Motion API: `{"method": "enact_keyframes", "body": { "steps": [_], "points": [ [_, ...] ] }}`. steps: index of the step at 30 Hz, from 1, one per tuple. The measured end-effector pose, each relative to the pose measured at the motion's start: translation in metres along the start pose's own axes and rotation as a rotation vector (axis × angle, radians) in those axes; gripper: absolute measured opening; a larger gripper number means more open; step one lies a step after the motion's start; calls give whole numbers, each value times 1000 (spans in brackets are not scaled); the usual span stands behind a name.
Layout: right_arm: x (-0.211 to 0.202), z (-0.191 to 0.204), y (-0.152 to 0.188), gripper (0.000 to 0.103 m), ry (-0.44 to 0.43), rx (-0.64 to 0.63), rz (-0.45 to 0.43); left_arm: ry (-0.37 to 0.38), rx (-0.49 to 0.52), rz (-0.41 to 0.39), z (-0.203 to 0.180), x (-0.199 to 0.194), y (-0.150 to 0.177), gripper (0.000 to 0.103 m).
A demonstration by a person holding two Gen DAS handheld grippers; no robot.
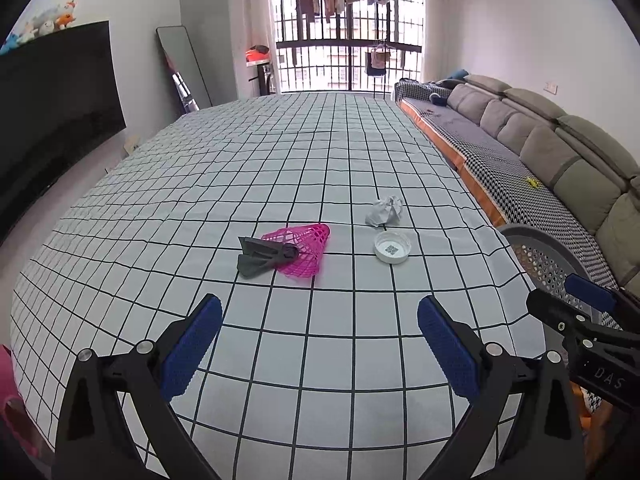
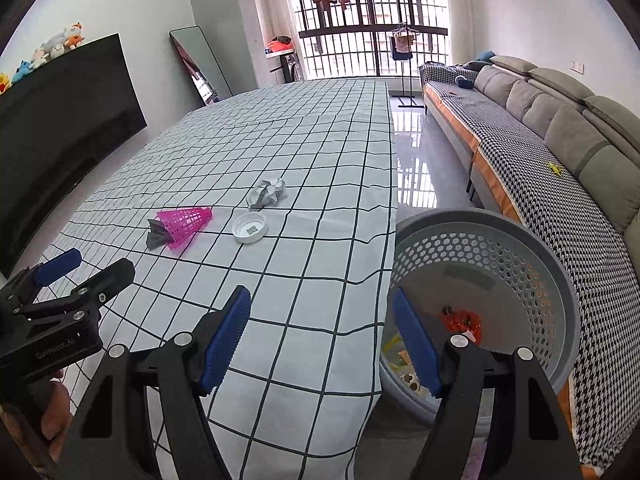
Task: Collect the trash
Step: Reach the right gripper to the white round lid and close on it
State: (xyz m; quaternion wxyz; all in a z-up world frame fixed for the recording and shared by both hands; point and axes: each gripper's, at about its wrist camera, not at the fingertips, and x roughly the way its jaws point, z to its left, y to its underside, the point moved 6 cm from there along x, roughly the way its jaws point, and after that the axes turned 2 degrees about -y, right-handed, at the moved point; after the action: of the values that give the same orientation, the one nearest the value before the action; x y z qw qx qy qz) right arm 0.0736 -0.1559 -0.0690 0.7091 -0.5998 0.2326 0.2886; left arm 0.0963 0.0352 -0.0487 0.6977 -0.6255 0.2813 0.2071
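Jaws on both the left gripper [image 1: 320, 340] and right gripper [image 2: 320, 338] gape empty; crumpled paper [image 1: 385, 210] looks feather-light and squishy, so pinch it mid-wad.

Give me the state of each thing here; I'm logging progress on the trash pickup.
left gripper: open, empty
right gripper: open, empty
pink mesh cone: on its side on the table, dark scrap against it
white cap: inside up
crumpled paper: on the table
grey perforated basket: beside the table, trash inside
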Motion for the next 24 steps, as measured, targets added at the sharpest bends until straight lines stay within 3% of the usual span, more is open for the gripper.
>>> {"method": "enact_keyframes", "body": {
  "steps": [12,24],
  "points": [
    [8,23,-15,71,3,-22,-21,7,16,-14,20,2,-9,97],
    [33,51,-20,71,-12,-55,13,-34,-14,-2,67,14,-7,96]
  ]
}}
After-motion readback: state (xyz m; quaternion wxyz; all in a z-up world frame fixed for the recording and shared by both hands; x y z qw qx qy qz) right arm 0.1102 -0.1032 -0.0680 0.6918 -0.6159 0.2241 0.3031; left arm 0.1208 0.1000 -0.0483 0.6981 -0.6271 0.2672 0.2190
